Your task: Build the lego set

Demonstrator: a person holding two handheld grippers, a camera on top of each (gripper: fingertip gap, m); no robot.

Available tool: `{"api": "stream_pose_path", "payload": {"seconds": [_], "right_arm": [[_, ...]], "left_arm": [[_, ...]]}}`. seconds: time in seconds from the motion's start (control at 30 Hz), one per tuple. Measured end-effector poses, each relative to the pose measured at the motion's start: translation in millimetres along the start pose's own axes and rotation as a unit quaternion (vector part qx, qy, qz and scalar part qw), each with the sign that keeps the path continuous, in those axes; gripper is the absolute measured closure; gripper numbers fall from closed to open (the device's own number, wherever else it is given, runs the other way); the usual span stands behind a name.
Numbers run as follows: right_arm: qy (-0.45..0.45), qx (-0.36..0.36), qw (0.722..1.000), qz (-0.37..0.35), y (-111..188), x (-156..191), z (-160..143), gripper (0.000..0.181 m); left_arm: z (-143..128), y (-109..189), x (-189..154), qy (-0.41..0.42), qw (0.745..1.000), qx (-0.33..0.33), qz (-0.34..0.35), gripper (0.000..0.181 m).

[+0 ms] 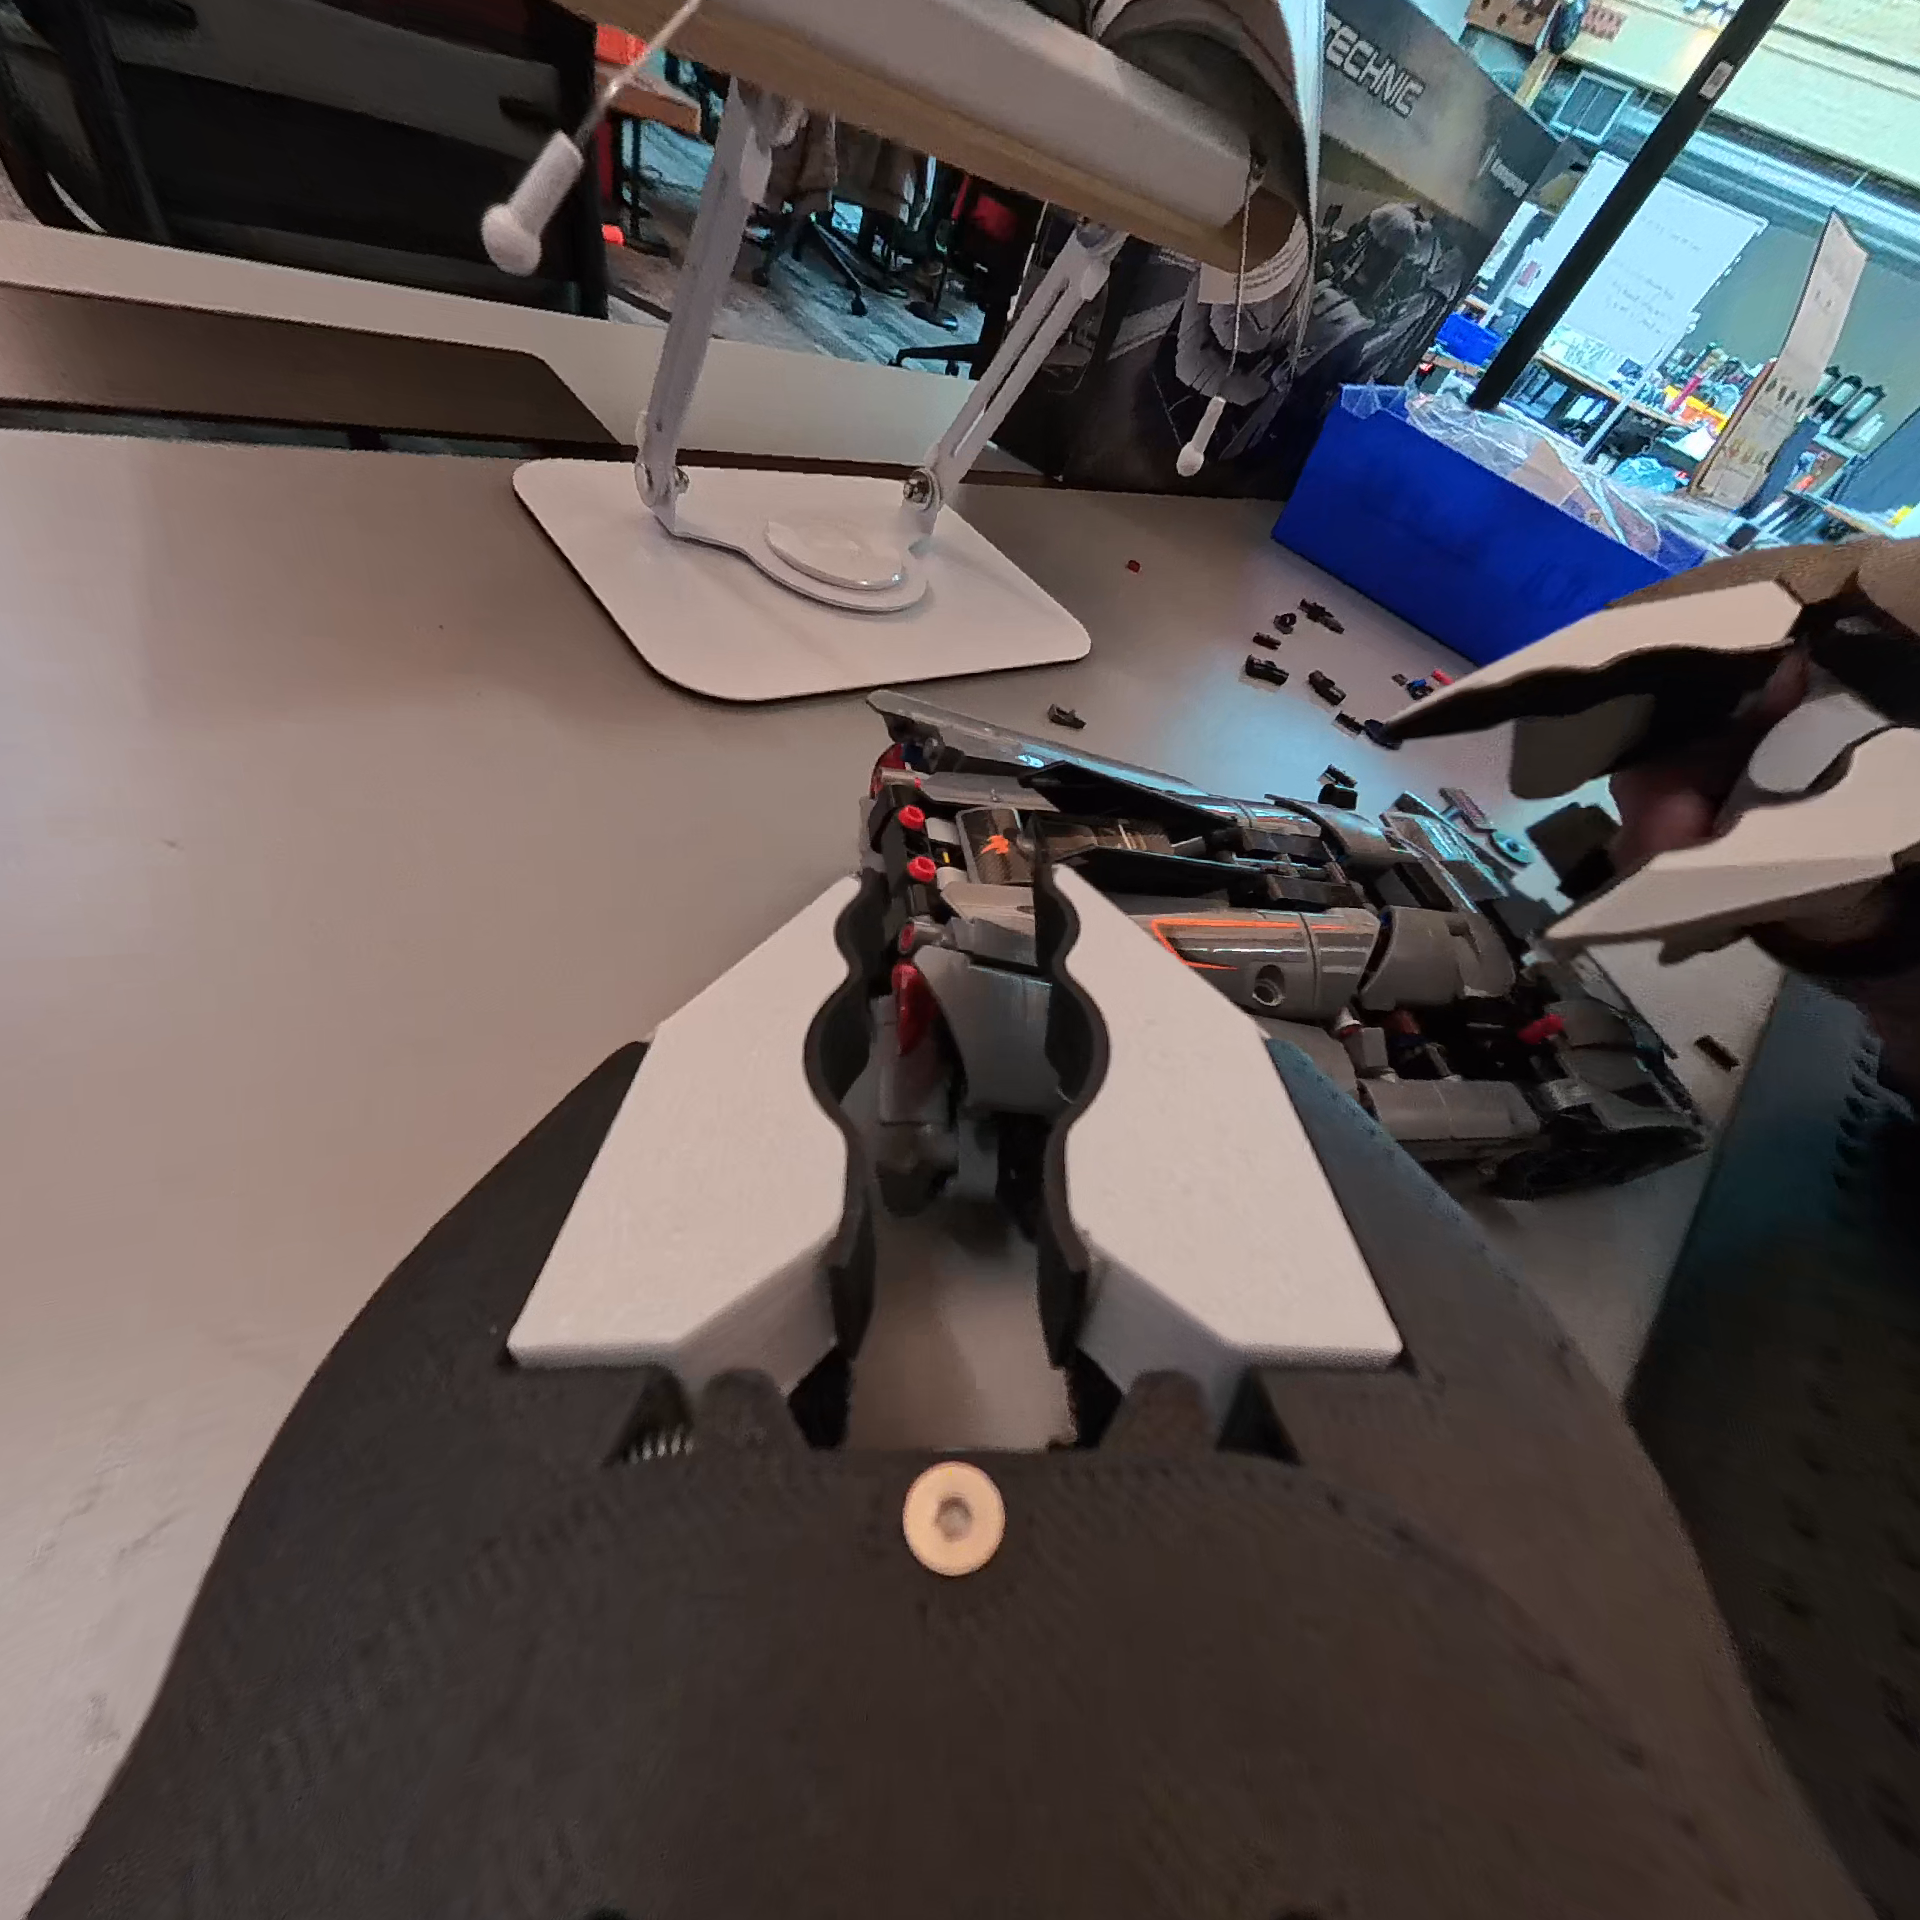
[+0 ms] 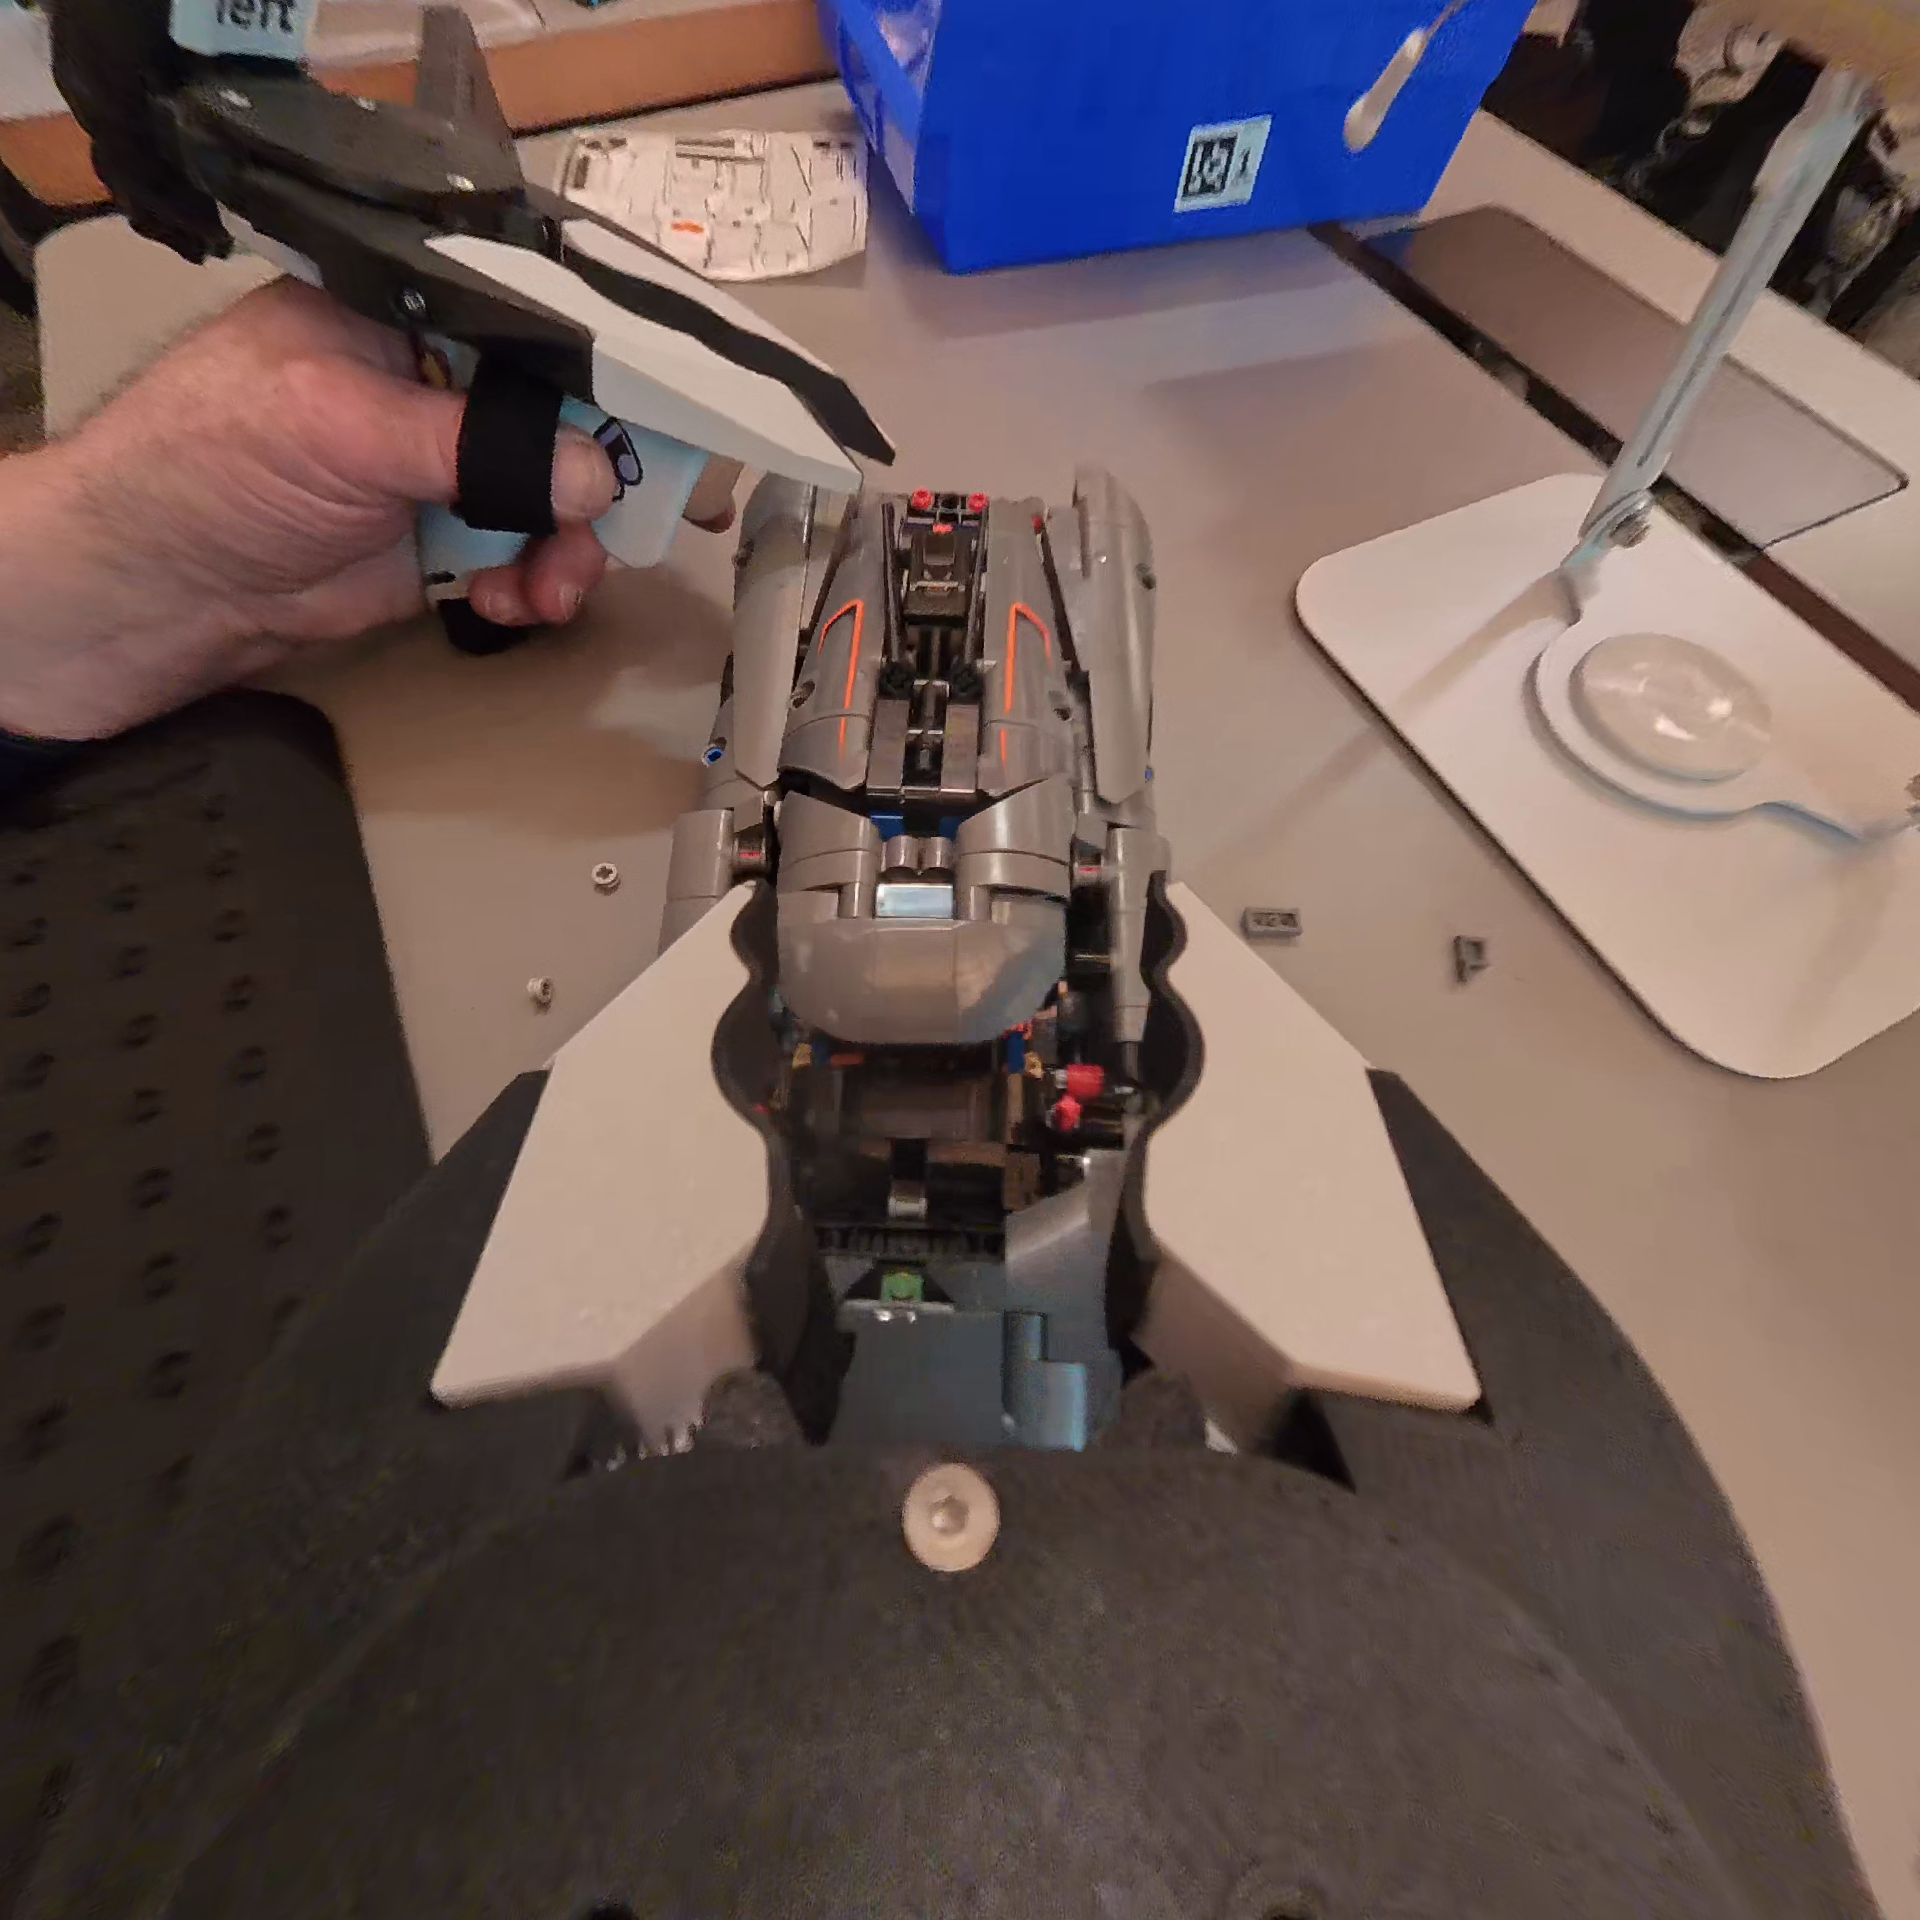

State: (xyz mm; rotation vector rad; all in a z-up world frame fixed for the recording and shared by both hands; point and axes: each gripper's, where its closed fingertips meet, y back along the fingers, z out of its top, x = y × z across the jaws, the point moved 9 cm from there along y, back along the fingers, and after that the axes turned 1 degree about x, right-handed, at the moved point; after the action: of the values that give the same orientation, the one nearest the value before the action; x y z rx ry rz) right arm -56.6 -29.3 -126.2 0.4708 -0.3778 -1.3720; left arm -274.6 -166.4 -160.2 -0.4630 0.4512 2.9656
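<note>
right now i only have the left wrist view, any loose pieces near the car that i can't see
Observer: Yes. Two small grey pieces lie on the table between the lego car and the white stand base.
Operator: and on the car's other side
Observer: Two tiny round pieces sit between the car and the black perforated mat.
Operator: anything by the blue bin
Observer: A printed paper sheet lies flat on the table beside the blue bin.
</note>
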Motion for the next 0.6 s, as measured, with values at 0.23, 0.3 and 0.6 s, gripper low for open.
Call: {"api": "stream_pose_path", "payload": {"seconds": [0.23,0.3,0.6], "right_arm": [[-0.026,0.022,0.996,0.083,11.9,-45.9,-12.9,0.121],[-0.017,0.034,0.995,0.088,13.2,-55.4,-18.2,0.122],[0.005,0.097,0.987,0.128,3.5,-50.8,-31.9,0.130]], "left_arm": [[10.4,34.4,-13.6,-0.055,0.997,0.008,0.054,0.151],[6.3,37.9,-27.4,-0.053,0.998,0.027,0.038,0.148],[-23.1,18.9,-57.2,-0.042,0.987,0.142,0.066,0.144]]}}
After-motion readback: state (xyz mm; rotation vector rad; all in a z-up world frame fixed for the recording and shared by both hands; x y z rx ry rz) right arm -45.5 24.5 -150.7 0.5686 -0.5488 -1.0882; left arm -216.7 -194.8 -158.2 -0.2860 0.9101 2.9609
